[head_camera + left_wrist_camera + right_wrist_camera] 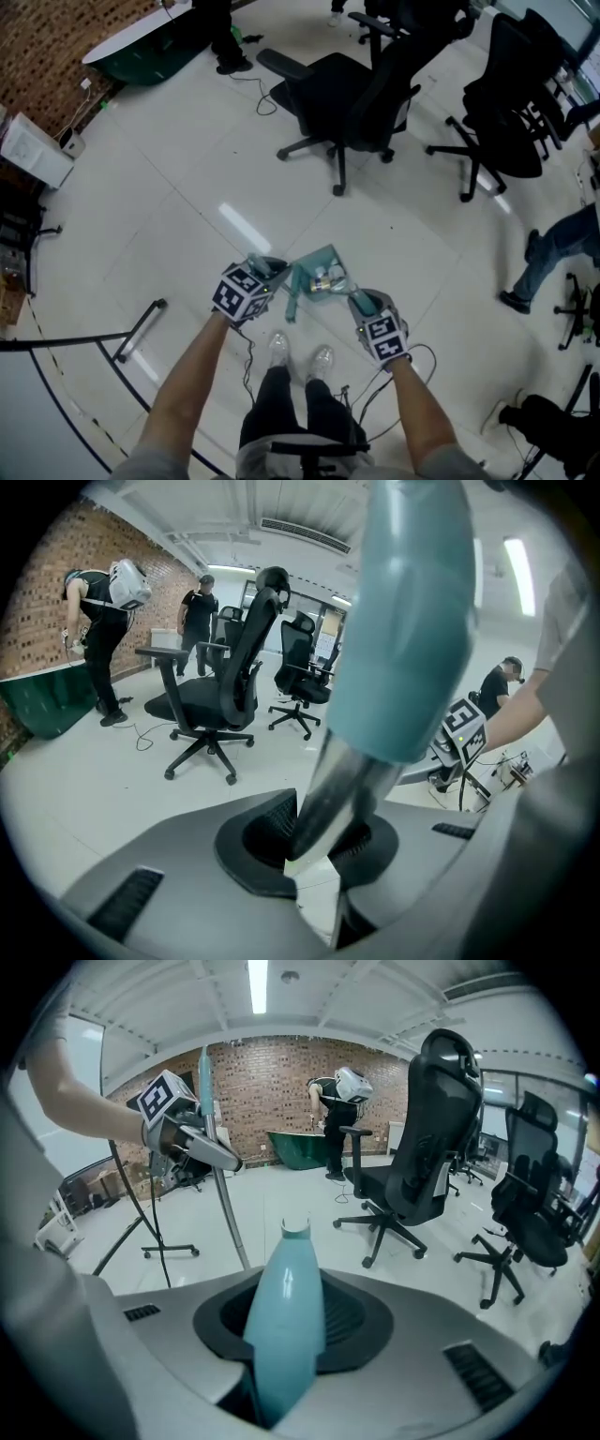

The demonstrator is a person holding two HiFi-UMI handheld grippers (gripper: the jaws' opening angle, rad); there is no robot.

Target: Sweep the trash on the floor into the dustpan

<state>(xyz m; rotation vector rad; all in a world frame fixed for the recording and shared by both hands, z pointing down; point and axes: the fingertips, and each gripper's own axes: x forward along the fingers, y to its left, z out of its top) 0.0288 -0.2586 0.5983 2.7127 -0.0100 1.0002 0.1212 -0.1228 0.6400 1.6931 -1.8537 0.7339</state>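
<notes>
Pale scraps of trash (324, 279) lie in the teal dustpan (328, 255), set on the white floor just ahead of the sweeper's shoes (300, 353). The broom (290, 295) rests beside its left edge. The left gripper (269, 272) is clamped on the broom's metal shaft; the right gripper (362, 302) clasps a smooth, tapered teal handle (284, 1321), apparently the pan's. The risk from here: that slick taper could twist in the jaws, tipping the pan and spilling the load — or a hard broom stroke could shove it aside.
</notes>
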